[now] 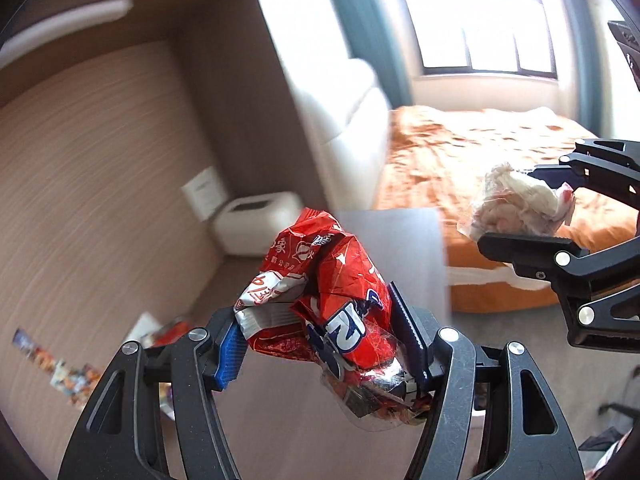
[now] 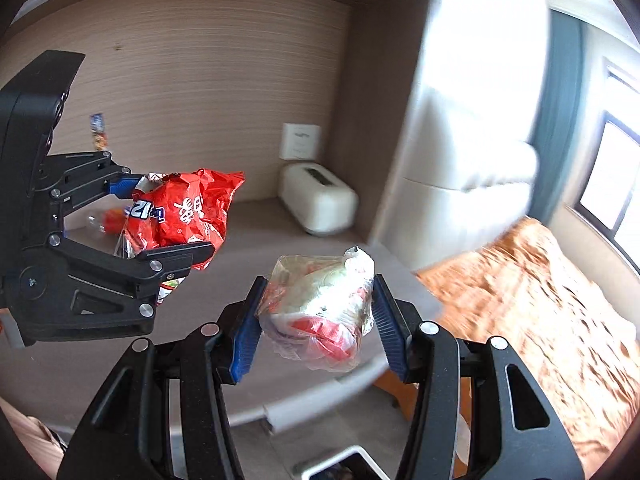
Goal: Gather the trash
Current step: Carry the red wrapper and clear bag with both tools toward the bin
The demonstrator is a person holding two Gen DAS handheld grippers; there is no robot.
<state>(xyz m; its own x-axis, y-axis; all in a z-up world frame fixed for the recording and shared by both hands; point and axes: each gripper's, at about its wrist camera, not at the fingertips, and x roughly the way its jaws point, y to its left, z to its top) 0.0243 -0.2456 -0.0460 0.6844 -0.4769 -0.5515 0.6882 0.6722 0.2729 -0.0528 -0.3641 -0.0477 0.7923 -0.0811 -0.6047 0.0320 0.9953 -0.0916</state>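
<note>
Both loads are lifted off the desk, the left gripper [image 1: 320, 344] clenched on a crumpled red snack wrapper [image 1: 324, 304] and the right gripper [image 2: 316, 320] on a clear bag of wadded trash [image 2: 320, 312], side by side, no bin surely visible.

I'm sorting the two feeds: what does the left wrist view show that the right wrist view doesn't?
Only the left wrist view shows the whole window and a strip of colourful packets lying on the desk. Only the right wrist view shows a small packet against the back wall and clear wrappers lying behind the left tool. Both show the left tool shut on the red bag, the right tool shut on the clear wad, the white box and the orange bed.
</note>
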